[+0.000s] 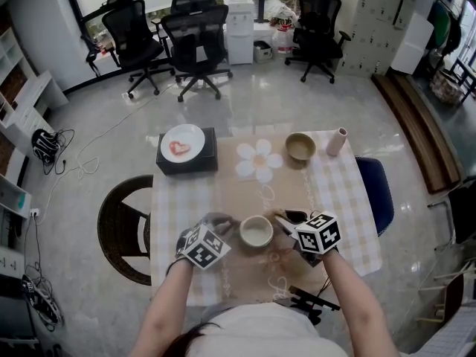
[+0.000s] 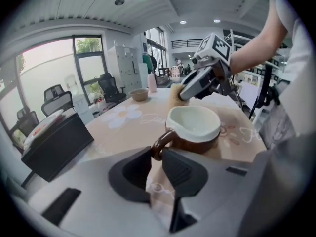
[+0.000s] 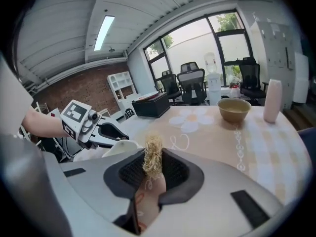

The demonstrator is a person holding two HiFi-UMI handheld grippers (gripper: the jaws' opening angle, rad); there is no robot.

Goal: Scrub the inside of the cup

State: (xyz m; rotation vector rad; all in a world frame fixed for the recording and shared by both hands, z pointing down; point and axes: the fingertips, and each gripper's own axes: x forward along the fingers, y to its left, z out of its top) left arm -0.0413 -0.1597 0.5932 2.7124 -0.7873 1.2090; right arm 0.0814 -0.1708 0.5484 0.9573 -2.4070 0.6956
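A cup [image 1: 256,230], brown outside and cream inside, stands upright on the table in front of me. In the left gripper view the cup [image 2: 193,125] is just ahead, and my left gripper [image 2: 157,154] is shut on its brown handle [image 2: 160,143]. My right gripper [image 3: 152,164] is shut on a straw-coloured fibre scrubber [image 3: 152,157]. In the head view this right gripper [image 1: 282,221] sits just right of the cup's rim, the left gripper [image 1: 222,222] just left of it. The scrubber is outside the cup, beside its rim. The cup's white rim [image 3: 120,148] shows left of the scrubber.
Farther back on the checked table [image 1: 342,222] stand a tan bowl [image 1: 300,146], a pink cylinder [image 1: 337,141] and a black box [image 1: 186,160] carrying a white plate [image 1: 182,142]. A black tool [image 1: 309,298] lies at the near edge. Chairs stand at both sides.
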